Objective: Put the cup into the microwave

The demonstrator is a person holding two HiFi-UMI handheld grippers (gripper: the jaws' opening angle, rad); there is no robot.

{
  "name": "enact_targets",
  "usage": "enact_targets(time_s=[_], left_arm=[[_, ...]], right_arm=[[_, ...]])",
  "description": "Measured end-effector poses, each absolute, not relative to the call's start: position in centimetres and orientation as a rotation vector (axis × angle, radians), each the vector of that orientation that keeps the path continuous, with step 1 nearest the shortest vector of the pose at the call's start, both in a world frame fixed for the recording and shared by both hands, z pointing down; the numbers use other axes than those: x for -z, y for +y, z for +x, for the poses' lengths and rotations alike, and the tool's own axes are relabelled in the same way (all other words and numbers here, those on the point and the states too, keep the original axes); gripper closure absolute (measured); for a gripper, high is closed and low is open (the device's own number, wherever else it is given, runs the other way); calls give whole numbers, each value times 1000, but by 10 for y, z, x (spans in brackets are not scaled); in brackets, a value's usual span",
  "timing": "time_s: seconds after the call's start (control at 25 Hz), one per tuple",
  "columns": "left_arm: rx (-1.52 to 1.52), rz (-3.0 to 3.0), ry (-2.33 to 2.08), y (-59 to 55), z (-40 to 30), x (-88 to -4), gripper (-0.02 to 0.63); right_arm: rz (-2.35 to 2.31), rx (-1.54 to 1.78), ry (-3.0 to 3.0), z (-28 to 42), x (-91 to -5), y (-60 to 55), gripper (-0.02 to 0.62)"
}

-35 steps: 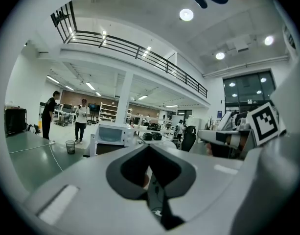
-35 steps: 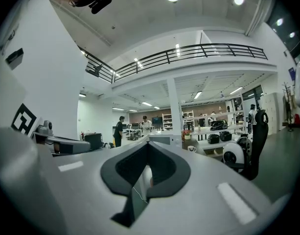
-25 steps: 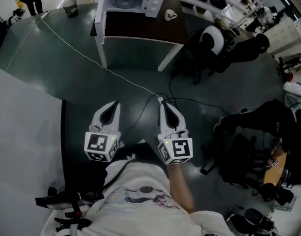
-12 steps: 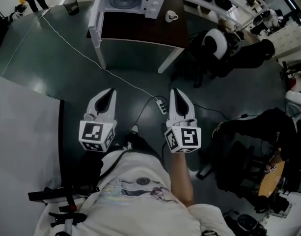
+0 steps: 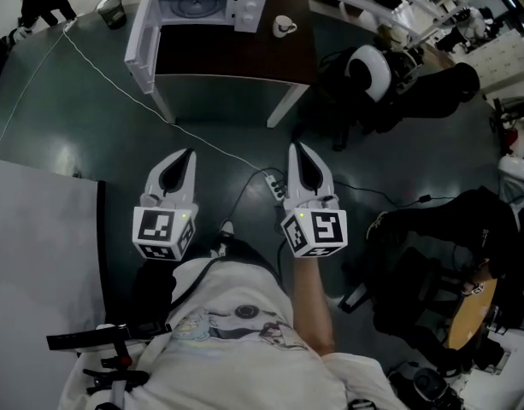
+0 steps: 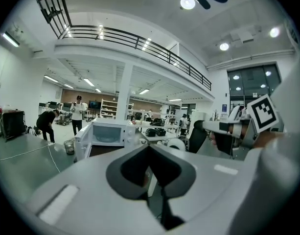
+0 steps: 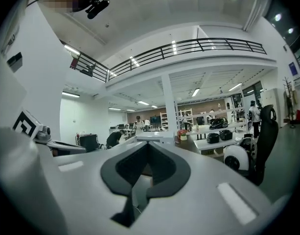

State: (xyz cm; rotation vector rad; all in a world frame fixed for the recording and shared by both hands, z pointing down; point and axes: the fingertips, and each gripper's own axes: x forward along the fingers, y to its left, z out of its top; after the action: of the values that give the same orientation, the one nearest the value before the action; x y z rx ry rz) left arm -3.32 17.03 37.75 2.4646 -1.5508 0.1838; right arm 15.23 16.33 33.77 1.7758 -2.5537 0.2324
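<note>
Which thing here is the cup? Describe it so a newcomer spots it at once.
At the top of the head view stands a dark-topped table with white legs, carrying a white microwave with its door swung open. The cup sits on the tabletop just right of the microwave. It is small and white, the only loose item visible on that tabletop.

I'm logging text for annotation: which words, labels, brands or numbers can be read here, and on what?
No text can be read in any view.
Left cube and right cube: black-and-white square marker patterns, no letters or numbers.
Shirt print: a graphic; any lettering is too small to read.
Microwave: panel markings too small to read, no brand legible.
</note>
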Motion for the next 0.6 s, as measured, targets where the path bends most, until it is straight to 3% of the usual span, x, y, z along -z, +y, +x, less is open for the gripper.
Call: enact_targets(time_s=[0.6], left_arm=[[-181,2450,-1517,76,-41,-386,607]], right_arm=[[1660,-301,-2568,98,-360,85,594]])
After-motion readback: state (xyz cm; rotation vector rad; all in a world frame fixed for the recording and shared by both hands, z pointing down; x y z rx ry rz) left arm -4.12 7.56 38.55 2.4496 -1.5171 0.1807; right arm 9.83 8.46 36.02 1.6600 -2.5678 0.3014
